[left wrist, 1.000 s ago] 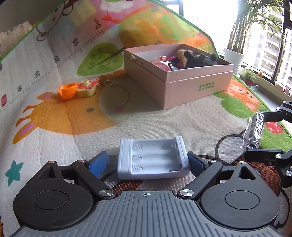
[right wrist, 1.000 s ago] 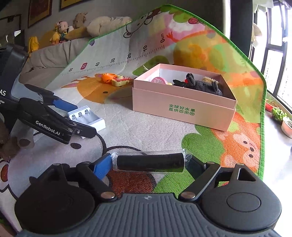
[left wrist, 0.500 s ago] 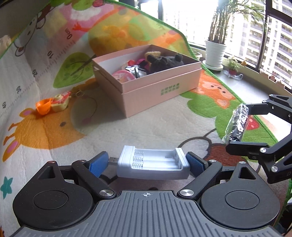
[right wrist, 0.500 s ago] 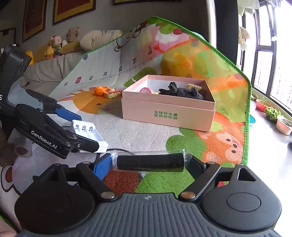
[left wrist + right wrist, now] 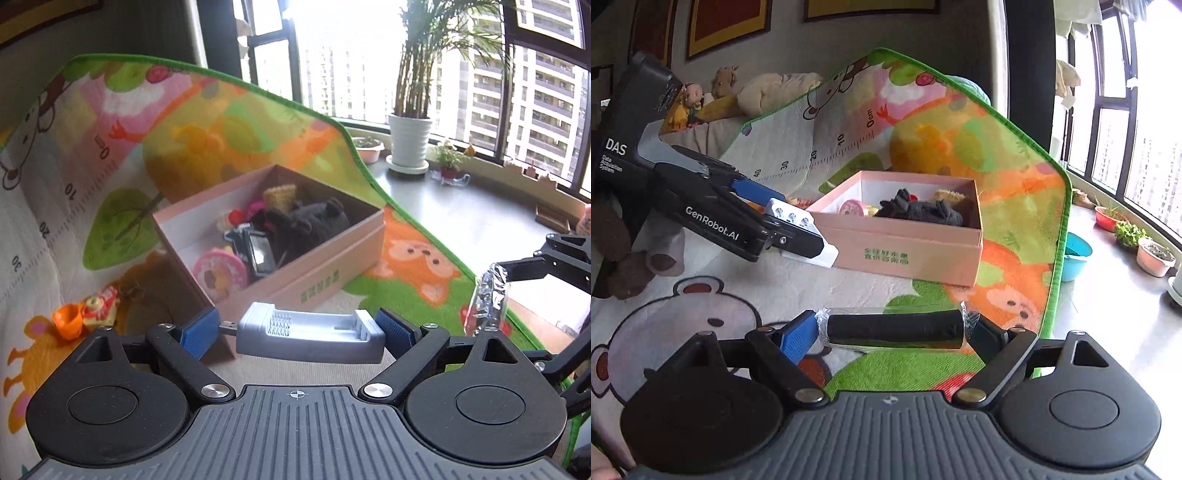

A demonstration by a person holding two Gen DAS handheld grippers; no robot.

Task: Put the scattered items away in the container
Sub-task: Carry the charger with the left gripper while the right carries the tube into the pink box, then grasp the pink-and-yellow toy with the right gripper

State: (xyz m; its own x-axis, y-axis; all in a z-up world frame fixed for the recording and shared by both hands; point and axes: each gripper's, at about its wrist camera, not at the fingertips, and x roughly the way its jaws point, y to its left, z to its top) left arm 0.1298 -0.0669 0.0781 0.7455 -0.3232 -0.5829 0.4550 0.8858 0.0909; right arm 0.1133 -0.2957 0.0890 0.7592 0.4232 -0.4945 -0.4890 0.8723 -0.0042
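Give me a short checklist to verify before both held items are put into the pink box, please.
1. Left hand-held gripper shut on the pale grey plastic battery charger: ok.
2. Right hand-held gripper shut on the black cylinder in clear wrap: ok.
3. Pink cardboard box open on top: ok.
4. Free floor inside the box, near corner: ok.
5. Grippers above the box opening: not ok, both short of it.
6. Orange and yellow toy out of the path: ok.

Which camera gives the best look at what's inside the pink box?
The left wrist view: it looks down into the pink box, showing the dark plush toy and round pink toy. The right wrist view sees the box more side-on, its front wall hiding much.
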